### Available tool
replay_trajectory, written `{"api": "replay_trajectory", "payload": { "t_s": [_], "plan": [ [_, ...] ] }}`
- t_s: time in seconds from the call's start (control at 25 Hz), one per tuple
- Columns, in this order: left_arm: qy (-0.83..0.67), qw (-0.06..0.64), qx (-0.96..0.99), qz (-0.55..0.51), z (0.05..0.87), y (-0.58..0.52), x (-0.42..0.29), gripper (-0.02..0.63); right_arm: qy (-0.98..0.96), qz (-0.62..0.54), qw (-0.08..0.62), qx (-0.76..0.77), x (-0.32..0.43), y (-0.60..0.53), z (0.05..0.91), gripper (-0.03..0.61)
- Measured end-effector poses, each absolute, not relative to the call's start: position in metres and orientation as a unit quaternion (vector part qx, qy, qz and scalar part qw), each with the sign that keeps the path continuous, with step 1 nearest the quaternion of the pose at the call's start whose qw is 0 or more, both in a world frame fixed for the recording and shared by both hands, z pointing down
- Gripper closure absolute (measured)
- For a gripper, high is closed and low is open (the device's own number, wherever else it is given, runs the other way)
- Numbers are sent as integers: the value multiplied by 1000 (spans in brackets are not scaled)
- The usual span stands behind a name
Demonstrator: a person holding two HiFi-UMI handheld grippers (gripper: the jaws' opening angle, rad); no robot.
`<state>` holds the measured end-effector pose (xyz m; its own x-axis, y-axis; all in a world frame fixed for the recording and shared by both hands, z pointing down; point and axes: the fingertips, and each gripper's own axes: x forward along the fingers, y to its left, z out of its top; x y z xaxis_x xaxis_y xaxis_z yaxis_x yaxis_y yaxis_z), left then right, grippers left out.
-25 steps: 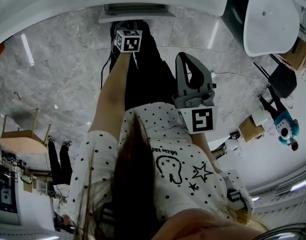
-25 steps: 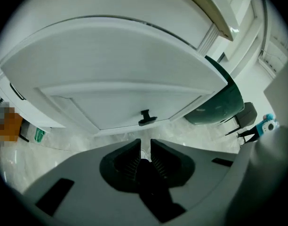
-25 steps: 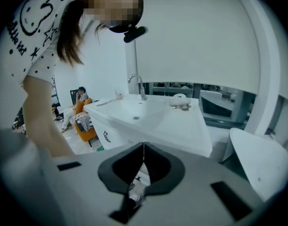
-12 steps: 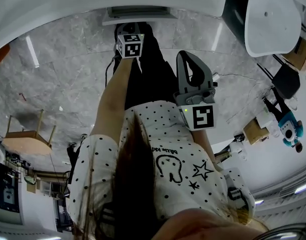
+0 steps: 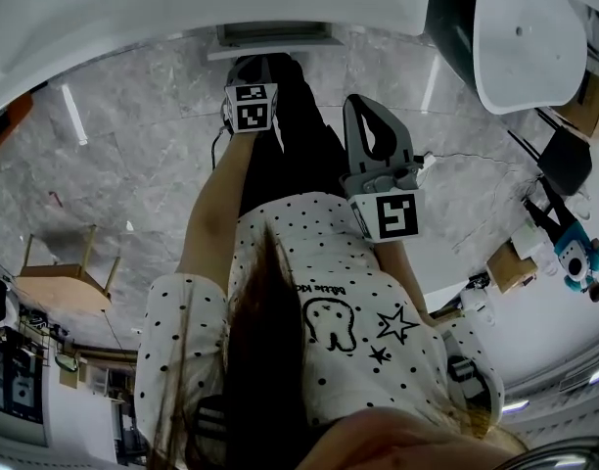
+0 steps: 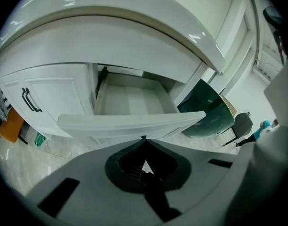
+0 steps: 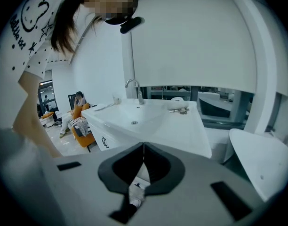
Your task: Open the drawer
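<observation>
The left gripper (image 6: 144, 138) has its fingers pressed together with nothing between them. Their tips come to a point right under the lower edge of the drawer front (image 6: 130, 121), which sits at 12 o'clock from them. I can't tell whether tip and front touch. The drawer (image 6: 130, 100) stands pulled out of the white cabinet, with its tray open to view beyond the front. At 10 o'clock from the tips is a shut cabinet door (image 6: 50, 98) with a dark handle (image 6: 31, 100). The white counter (image 6: 134, 36) curves over everything at 12. A dark green panel (image 6: 205, 117) leans at 2 o'clock; what it belongs to is hard to make out.

The right gripper (image 7: 143, 147) is well away from the drawer. Its fingers are also closed on each other and hold nothing. At 12 o'clock past them is a white sink (image 7: 134, 119) with its tap (image 7: 133, 86). The drawer doesn't show in that view. The small pale bits behind the finger roots are too blurred to name.

From overhead, the left gripper's marker cube (image 5: 251, 106) sits at 6 o'clock from the drawer. Only the drawer's top edge shows there, and the counter cuts off the rest. The left fingers are hidden behind the cube and the gripper's dark body.
</observation>
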<state>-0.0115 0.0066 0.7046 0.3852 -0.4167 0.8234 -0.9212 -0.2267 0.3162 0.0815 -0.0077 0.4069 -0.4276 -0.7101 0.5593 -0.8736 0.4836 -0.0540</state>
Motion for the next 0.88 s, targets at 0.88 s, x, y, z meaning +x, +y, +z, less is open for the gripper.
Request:
{"api": "replay_trajectory", "payload": {
  "t_s": [0.88],
  "plan": [
    [-504, 327, 775, 198, 541, -58, -14, 611, -826, 163, 214, 495, 110, -28, 387, 566]
  ]
}}
